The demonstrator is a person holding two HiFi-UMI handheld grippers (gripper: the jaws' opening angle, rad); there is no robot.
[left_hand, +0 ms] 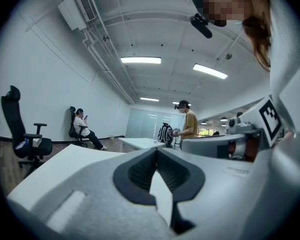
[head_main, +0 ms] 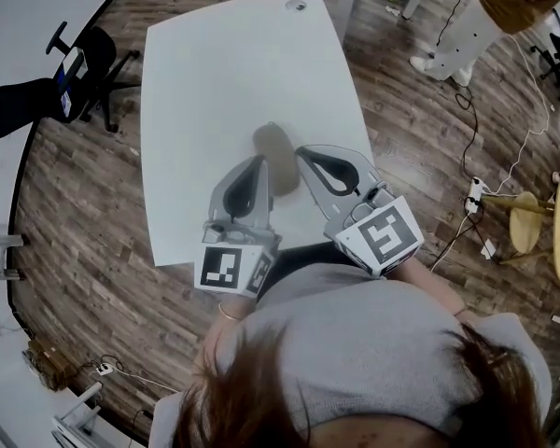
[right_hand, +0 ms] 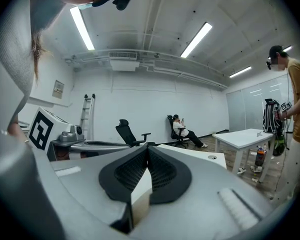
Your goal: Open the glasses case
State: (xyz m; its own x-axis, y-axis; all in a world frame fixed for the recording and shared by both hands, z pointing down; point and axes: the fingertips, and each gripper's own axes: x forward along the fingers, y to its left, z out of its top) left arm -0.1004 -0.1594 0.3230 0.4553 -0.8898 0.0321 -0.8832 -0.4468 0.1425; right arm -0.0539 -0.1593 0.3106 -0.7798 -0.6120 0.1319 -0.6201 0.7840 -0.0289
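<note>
Head view, tabletop: a white tabletop (head_main: 224,73) seen from steeply above, with a wood floor (head_main: 93,241) around it.
Head view, glasses case: a grey-brown oblong glasses case (head_main: 278,152) lies flat on the tabletop, towards its near edge. It sits just ahead of the person and looks shut.
Head view, left gripper: the left gripper (head_main: 259,161) points forward, its tip just beside the case's left side. Whether it touches the case cannot be told.
Head view, right gripper: the right gripper (head_main: 303,152) points forward, its tip just beside the case's right side.
Left gripper view, jaws: the two dark pads are pressed together with nothing between them.
Left gripper view, room: an office chair (left_hand: 20,134) stands at the left. A seated person (left_hand: 82,126) is by the far wall, and a standing person (left_hand: 188,124) in a yellow shirt is farther back.
Right gripper view, jaws: the pads are closed tip to tip and empty.
Right gripper view, room: a separate white table (right_hand: 242,136) stands at the right.
</note>
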